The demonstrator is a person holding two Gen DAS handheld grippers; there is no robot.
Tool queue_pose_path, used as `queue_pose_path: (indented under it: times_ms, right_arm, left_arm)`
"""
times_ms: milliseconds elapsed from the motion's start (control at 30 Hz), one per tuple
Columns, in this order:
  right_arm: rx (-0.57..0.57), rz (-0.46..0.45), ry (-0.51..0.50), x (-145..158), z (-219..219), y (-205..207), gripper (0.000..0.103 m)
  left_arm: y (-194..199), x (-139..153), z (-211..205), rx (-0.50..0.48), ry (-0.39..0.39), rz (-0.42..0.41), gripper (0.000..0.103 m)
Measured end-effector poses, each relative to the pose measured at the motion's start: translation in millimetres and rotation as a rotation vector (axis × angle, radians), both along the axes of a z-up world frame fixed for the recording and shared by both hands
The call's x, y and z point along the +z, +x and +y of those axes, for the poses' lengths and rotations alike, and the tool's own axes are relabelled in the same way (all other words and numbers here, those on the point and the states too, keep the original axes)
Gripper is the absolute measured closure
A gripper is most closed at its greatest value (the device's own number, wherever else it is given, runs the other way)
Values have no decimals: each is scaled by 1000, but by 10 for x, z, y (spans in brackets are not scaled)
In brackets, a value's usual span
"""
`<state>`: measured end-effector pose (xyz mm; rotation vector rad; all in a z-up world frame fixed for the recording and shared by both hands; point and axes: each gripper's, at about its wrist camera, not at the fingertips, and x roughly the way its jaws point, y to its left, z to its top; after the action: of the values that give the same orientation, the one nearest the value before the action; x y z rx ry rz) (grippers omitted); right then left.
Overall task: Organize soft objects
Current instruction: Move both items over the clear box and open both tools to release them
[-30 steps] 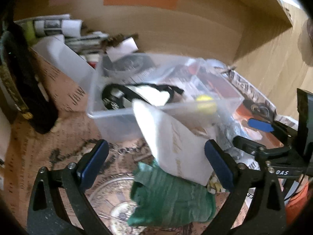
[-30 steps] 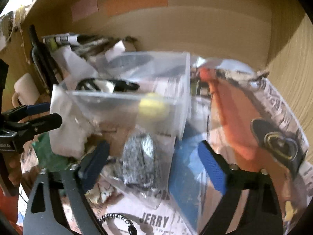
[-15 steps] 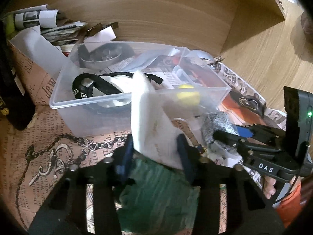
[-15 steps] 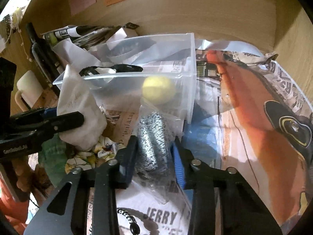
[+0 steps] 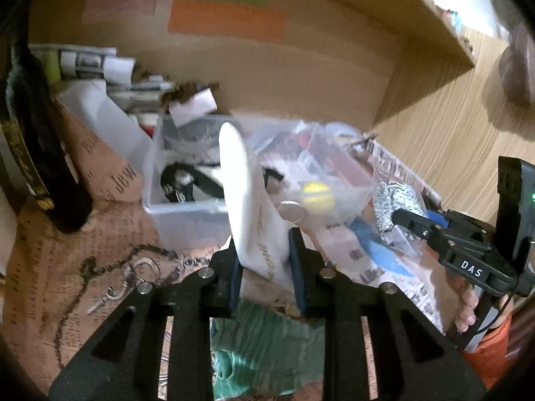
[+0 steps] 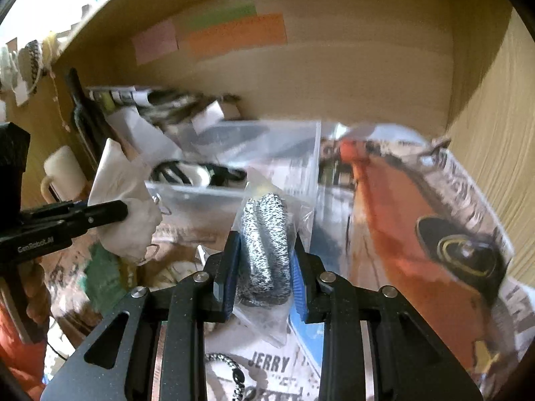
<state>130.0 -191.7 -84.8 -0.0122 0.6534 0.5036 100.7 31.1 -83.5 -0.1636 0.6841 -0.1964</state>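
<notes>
Two tools work over a tabletop [image 5: 67, 267] covered in printed newspaper sheets, brownish at the left and orange and white at the right, set in a wooden alcove whose back wall carries pink, green and orange paper strips [image 6: 234, 33]. A dark bottle [image 5: 36, 153] stands at the left edge, with rolled papers piled behind it.

The left tool [image 5: 264, 264] points forward over the tabletop, its blue-padded fingers closed on a white cloth [image 5: 250, 207] that rises tilted between them, with faint gold lettering on it. Below this tool lies a crumpled green cloth [image 5: 267, 357].

The right tool [image 6: 264, 267] is clamped on a clear plastic bag holding a rolled black-and-white speckled fabric [image 6: 265, 240], lifted just in front of the bin's near corner. In the left wrist view this tool comes in from the right with the bag at its tip, and a bare hand [image 5: 466, 310] shows beneath it.

A clear plastic bin [image 5: 187, 214] sits toward the back wall of the alcove, beyond both tools. Inside it lie a black strap [image 5: 190, 180] over something white, and a yellow ball [image 5: 317, 193].
</notes>
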Motion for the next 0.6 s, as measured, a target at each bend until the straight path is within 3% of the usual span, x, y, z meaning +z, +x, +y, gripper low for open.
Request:
queue_pose_path:
  times_ms: [400, 600]
  right_arm:
    - [29, -156, 28, 440, 180, 119, 78]
    - [44, -166, 22, 464, 322, 333, 78]
  left_arm:
    - [-26, 606, 190, 72, 7, -190, 77]
    - [177, 716, 310, 122, 14, -218, 77]
